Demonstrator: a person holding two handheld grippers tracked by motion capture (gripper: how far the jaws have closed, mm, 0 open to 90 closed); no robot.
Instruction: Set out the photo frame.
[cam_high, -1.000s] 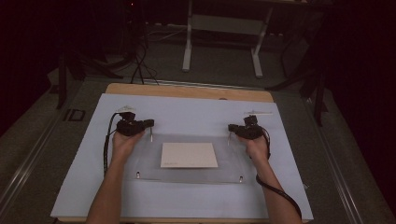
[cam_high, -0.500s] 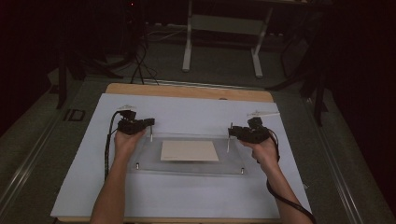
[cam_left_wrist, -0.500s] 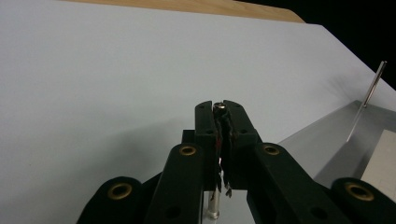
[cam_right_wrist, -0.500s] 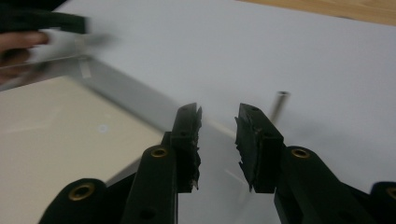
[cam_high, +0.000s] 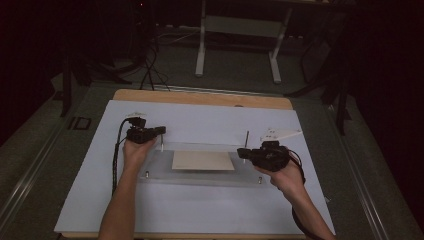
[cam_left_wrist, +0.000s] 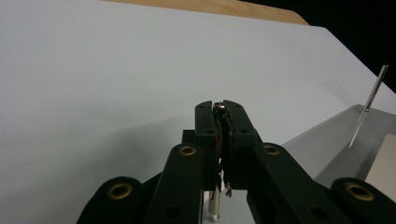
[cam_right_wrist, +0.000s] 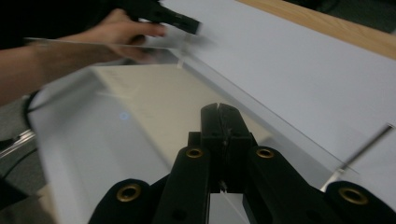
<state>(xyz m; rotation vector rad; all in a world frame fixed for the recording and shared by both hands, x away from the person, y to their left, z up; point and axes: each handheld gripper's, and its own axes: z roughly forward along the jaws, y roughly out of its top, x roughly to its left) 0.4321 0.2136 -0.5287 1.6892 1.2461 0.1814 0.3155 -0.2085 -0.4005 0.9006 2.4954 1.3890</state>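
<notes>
A clear plastic plate (cam_high: 200, 177) lies on the pale mat with a beige card (cam_high: 202, 161) at its middle. My left gripper (cam_high: 161, 131) (cam_left_wrist: 219, 109) is at the plate's far left corner, shut on an upright metal pin (cam_left_wrist: 214, 207). A second thin pin (cam_high: 246, 137) (cam_left_wrist: 369, 105) (cam_right_wrist: 366, 144) stands free at the far right corner. My right gripper (cam_high: 241, 151) (cam_right_wrist: 218, 109) hovers over the plate's right side, pointing left, with its jaws shut and nothing seen between them. In the right gripper view the plate (cam_right_wrist: 93, 140) and card (cam_right_wrist: 159, 102) are blurred.
Short posts stand at the plate's near corners (cam_high: 146, 174) (cam_high: 259, 181). A small white slip (cam_high: 280, 134) lies on the mat (cam_high: 200, 120) beyond my right hand. The wooden table edge (cam_high: 200, 97) runs along the far side, with dark floor and a metal stand beyond it.
My right gripper has left the far right pin and moved nearer and slightly inward over the plate. The left gripper has stayed at the far left pin.
</notes>
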